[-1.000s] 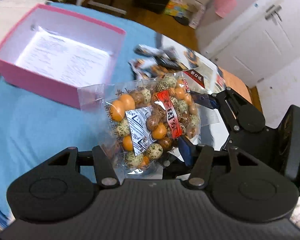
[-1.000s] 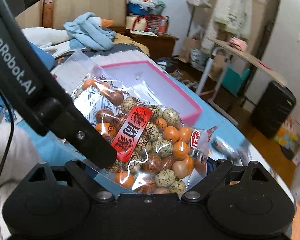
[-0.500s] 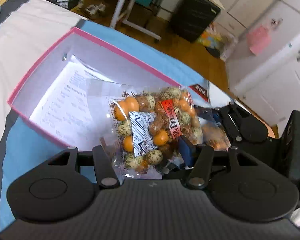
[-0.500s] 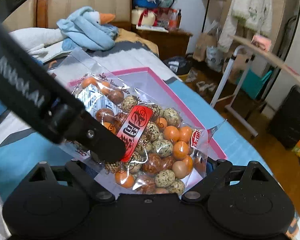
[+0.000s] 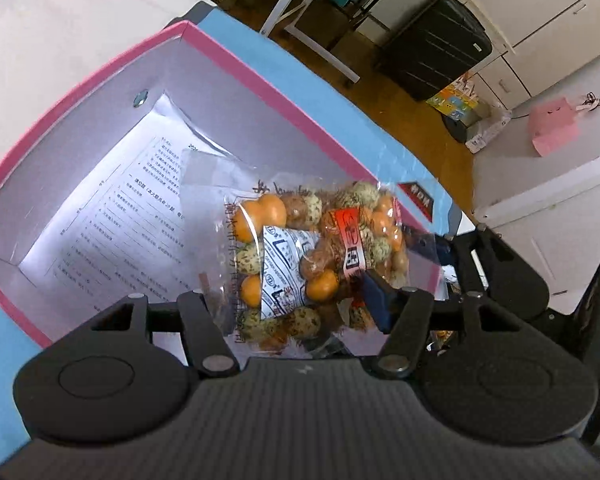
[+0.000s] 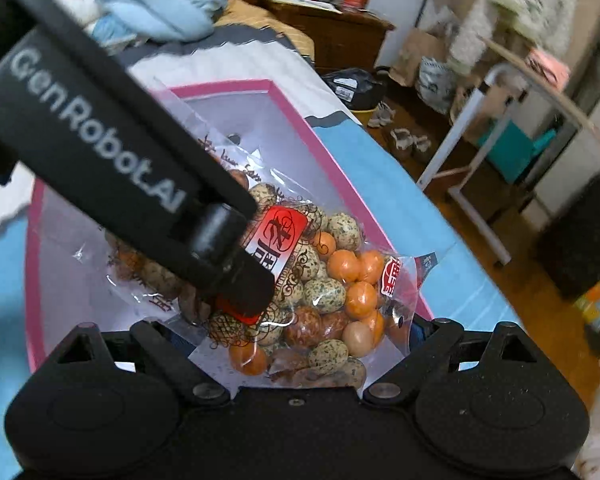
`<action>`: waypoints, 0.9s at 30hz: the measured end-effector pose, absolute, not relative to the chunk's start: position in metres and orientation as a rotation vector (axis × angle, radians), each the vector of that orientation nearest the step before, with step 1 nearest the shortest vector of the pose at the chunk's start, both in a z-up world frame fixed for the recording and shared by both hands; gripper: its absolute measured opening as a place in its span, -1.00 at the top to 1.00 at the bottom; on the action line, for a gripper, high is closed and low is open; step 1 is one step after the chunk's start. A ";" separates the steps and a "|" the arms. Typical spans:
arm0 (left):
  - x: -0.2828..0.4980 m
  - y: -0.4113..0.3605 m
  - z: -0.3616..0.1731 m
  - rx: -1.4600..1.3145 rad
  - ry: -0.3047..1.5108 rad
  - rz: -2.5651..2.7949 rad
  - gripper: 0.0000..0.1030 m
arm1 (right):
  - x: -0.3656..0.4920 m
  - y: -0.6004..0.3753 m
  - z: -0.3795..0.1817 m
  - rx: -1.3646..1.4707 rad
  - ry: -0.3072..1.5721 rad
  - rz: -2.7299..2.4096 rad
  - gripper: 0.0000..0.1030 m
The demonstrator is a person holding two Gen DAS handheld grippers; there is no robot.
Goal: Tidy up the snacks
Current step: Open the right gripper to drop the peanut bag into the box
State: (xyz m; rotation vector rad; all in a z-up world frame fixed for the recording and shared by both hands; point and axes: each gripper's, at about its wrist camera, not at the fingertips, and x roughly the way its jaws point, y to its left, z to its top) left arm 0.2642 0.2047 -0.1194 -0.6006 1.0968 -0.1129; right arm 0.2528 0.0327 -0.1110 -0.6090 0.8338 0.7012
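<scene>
Both grippers hold one snack bag (image 5: 316,264) over the pink box (image 5: 260,84): left gripper (image 5: 300,300) just loosening, right gripper (image 6: 296,344) clamped wide across it.

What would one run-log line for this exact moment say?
snack bag: in air over open pink box | left fingers: just been opening, bag between them, grip unclear | right fingers: closed on bag's sides

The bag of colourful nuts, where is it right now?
The bag of nuts hangs between both grippers, just above the open pink box with the printed paper inside, on the blue cloth.
</scene>
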 end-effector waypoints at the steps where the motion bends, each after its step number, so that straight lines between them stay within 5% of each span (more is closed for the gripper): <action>1: 0.267 0.206 -0.123 -0.603 1.099 -0.110 -0.19 | 0.252 0.035 -0.112 -0.627 0.831 0.697 -0.84; 17: 0.265 0.198 -0.125 -0.440 1.013 -0.021 -0.32 | 0.230 0.031 -0.109 -0.633 0.913 0.610 -0.85; 27: 0.224 0.164 -0.069 -0.160 0.893 -0.034 -0.40 | 0.185 -0.028 -0.052 -0.513 0.712 0.779 -0.90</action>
